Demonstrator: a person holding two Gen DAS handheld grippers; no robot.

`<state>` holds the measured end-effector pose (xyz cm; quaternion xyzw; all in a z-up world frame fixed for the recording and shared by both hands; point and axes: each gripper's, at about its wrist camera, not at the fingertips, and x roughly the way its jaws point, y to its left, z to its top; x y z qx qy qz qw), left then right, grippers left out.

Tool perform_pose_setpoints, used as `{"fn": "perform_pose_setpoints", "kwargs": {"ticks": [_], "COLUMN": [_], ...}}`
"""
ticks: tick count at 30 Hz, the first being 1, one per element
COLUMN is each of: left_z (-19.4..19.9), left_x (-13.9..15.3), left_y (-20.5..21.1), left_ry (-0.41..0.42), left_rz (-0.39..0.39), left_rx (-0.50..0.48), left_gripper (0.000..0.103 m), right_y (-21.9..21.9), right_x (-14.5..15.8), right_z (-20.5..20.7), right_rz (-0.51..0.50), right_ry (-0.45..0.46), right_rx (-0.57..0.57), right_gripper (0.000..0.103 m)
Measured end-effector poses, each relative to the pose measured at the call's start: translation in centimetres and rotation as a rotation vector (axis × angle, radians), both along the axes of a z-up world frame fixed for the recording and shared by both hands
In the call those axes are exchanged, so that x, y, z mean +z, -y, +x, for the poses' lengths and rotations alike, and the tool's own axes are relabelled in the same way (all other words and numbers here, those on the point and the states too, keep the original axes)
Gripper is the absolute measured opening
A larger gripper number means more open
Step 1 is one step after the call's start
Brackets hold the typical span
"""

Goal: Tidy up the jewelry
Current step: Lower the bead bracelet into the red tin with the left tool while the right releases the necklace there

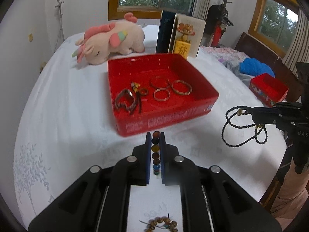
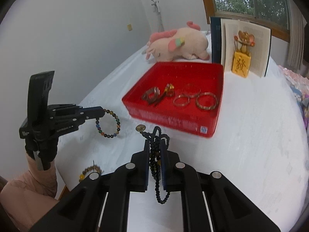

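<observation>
Red plastic tray (image 1: 193, 81) sitting mid-bed on the white sheet (image 1: 63, 104), holding three metal bangles (image 1: 180, 86), a small ring (image 1: 143, 91), a brown watch-like band (image 1: 125, 98) and a tasselled charm (image 1: 135, 86) (details blurred, hard to name for sure). Left gripper (image 1: 155, 135) clenched on a multicoloured bead bracelet (image 2: 108, 123), hanging just near-left of the tray; only an edge-on column of beads showing from its own camera. Right gripper (image 2: 156, 144) clamped on a long dark bead strand (image 2: 157, 166), loops dangling near the tray's near-right corner, lower end half hidden between the pads. Brown bead bracelet (image 1: 161, 223) lying on the sheet nearest the camera, partly cut off by the frame. Far side: pink plush (image 1: 114, 40) and open book (image 1: 185, 32).
</observation>
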<state>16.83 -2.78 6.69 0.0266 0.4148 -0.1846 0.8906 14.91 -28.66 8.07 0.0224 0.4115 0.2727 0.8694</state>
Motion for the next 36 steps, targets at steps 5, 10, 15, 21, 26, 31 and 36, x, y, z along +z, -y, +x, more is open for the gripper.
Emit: {"fn": "perform_pose_setpoints", "kwargs": {"ticks": [5, 10, 15, 21, 26, 31, 36], "left_z": [1.4, 3.8, 6.8, 10.5, 14.1, 17.1, 19.1], "left_x": [1.7, 3.0, 3.2, 2.3, 0.8, -1.3, -3.7], "left_y": [0.6, 1.0, 1.5, 2.2, 2.6, 3.4, 4.1], "left_ry": [0.027, 0.038, 0.026, 0.016, -0.009, -0.057, -0.11], "left_rz": [-0.005, -0.022, -0.023, -0.015, -0.022, -0.02, -0.011], "left_rx": [-0.003, 0.0, 0.031, 0.069, 0.087, 0.086, 0.085], "left_gripper": [0.006, 0.006, 0.006, 0.006, 0.006, 0.006, 0.006], "right_y": [-0.5, -0.8, -1.1, -1.2, -1.3, -1.5, -2.0], "right_x": [1.6, 2.7, 2.9, 2.3, 0.0, -2.9, -5.4], "right_z": [2.1, 4.7, 7.8, 12.2, 16.3, 19.6, 21.3], "right_rz": [0.003, 0.015, 0.024, 0.005, -0.019, -0.043, -0.074], "right_ry": [0.02, 0.027, 0.026, 0.014, -0.027, -0.086, -0.13], "right_rx": [0.0, -0.012, -0.038, -0.096, -0.149, -0.171, -0.174], "right_gripper": [0.01, 0.01, 0.01, 0.01, 0.01, 0.01, 0.01]}}
